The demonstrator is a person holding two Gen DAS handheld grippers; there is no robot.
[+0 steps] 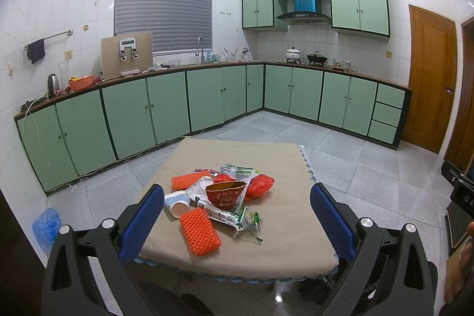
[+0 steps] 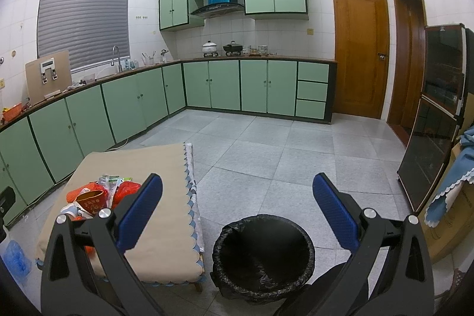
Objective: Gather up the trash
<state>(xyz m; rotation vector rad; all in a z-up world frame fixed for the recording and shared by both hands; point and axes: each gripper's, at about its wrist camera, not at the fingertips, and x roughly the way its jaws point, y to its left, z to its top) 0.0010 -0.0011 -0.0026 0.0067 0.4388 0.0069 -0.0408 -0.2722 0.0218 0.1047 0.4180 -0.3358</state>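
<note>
— Tongs first: left gripper (image 1: 237, 212) spread wide, blue pads well apart, clamped on nothing, touching nothing.

— Right gripper (image 2: 237, 208)?

— Same: fully apart, empty, hanging over bare floor and the bin (image 2: 263, 253), not over the table.

— Trash?

— Heaped mid-table (image 1: 237, 262) on the beige cloth, dead ahead at twelve o'clock of the left tongs, framed between the two pads. From the right tongs, off at nine to ten o'clock, partly hidden behind the left finger.

— Nearer hand, then?

— Left, judging by the framing. Closest piece: orange foam net (image 1: 200, 231), long axis running roughly eleven to five o'clock, so the jaws likely need a slight twist to close across its short side. Just beyond it, a long snack wrapper (image 1: 234, 216) lying ten to four, then the red paper bowl (image 1: 225, 194) upright on the heap, a white-and-blue cup (image 1: 177, 202) tipped at nine o'clock of the bowl, a second orange net (image 1: 189, 181) and a red plastic bag (image 1: 260, 185) behind.

— Destination?

— Black-lined bin on the floor just beside the table's right edge, at six o'clock under the right tongs, open and seemingly empty.
</note>
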